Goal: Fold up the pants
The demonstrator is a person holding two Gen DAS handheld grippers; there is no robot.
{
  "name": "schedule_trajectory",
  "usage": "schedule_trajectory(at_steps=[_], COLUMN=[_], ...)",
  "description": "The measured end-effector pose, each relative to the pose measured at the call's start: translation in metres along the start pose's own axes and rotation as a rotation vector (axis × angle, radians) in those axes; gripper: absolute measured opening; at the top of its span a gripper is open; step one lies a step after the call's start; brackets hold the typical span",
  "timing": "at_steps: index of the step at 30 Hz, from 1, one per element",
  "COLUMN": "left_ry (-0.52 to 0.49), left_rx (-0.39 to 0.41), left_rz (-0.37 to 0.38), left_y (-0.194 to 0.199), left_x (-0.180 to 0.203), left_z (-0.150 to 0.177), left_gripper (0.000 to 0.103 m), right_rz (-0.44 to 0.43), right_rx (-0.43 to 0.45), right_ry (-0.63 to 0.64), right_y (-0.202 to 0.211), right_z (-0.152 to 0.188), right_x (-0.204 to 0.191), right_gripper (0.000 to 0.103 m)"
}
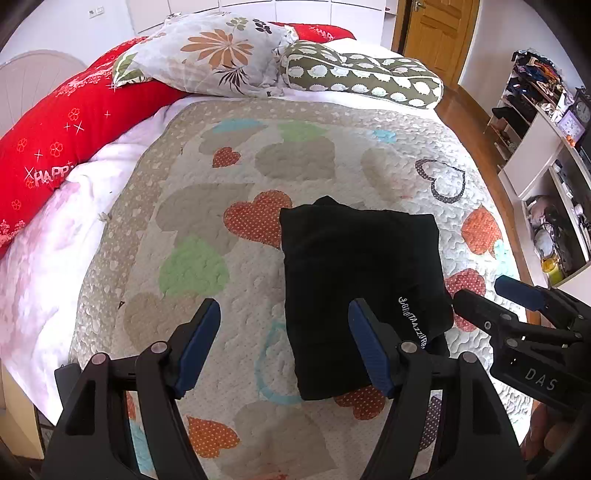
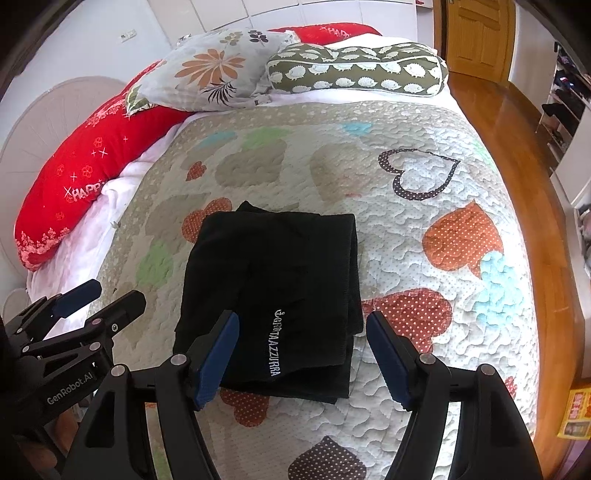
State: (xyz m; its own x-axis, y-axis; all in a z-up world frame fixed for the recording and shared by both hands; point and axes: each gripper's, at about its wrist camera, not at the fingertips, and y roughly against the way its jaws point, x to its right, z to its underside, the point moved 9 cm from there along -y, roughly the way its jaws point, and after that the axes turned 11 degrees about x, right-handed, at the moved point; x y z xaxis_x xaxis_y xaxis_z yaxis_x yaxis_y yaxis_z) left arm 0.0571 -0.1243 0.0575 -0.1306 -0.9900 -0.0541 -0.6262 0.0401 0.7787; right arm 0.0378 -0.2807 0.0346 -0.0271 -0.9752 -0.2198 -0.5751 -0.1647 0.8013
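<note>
The black pants (image 1: 360, 273) (image 2: 273, 280) lie folded into a compact rectangle on the heart-patterned quilt (image 1: 207, 266) (image 2: 424, 229), with white lettering along the near right side. My left gripper (image 1: 284, 317) hovers above the quilt just left of the pants, open, with nothing between its blue pads. My right gripper (image 2: 303, 325) hangs over the near right part of the folded pants, open and clear of the cloth. Each gripper shows at the edge of the other's view: the right gripper (image 1: 491, 291) and the left gripper (image 2: 110, 291).
Pillows sit at the bed's head: a long red one (image 1: 66, 136), a floral one (image 1: 210, 55) and an olive one with a hedgehog print (image 1: 365, 79). Cluttered shelves (image 1: 546, 155) stand to the right beyond a strip of wooden floor (image 2: 517, 122). A wooden door (image 1: 436, 33) is at the back.
</note>
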Motion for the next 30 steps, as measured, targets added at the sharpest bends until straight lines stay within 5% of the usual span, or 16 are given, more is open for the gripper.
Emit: schedule_trajectory(at_steps=[30], left_ry=[-0.009], left_rx=[-0.018], left_rz=[0.026], left_y=[-0.0077], left_x=[0.0056], left_z=[0.0026], left_gripper=[0.072], right_rz=[0.004], right_rx=[-0.021], right_ry=[0.0], right_y=[-0.0055], right_z=[0.0045], right_x=[0.0019], right_gripper=[0.073])
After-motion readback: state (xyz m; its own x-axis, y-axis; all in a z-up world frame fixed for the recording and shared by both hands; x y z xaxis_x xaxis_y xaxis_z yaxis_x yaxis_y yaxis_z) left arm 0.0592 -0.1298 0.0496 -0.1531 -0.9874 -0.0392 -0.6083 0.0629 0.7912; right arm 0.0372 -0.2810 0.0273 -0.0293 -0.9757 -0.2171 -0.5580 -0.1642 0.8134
